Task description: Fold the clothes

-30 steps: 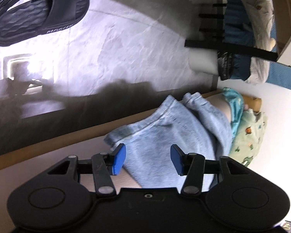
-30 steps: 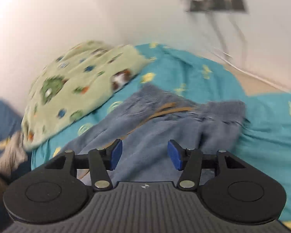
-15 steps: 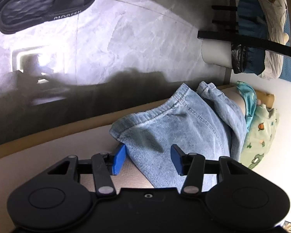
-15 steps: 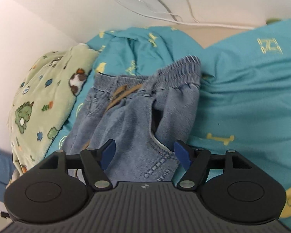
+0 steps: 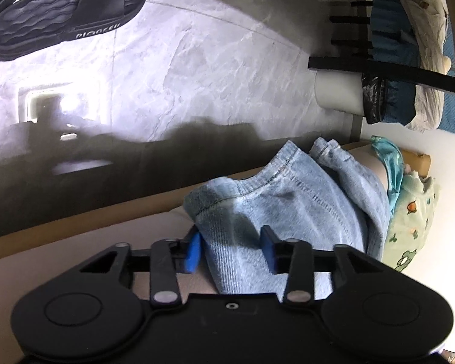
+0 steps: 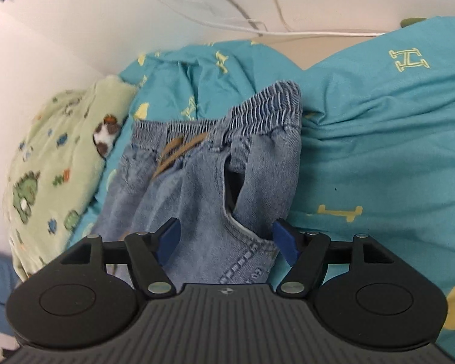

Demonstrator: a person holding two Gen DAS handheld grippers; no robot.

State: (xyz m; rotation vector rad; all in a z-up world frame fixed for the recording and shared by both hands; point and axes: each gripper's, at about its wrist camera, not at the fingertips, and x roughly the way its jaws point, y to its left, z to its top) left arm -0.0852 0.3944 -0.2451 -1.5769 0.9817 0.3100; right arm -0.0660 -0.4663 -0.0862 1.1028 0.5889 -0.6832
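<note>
Left gripper [image 5: 230, 250] jaws closing, hem of denim trousers [image 5: 288, 209] between pads, not yet pressed. Right gripper [image 6: 226, 238] wide apart over trousers pocket, gripping nothing. Trousers lie on teal sheet [image 6: 379, 151]; dinosaur blanket [image 6: 51, 163] at 10 o'clock.

We cannot see the near part of the jeans [image 6: 203, 212], hidden under the right tongs' [image 6: 226, 239] body; the black slipper [image 5: 66, 12] is cut off at the frame's far left edge.
</note>
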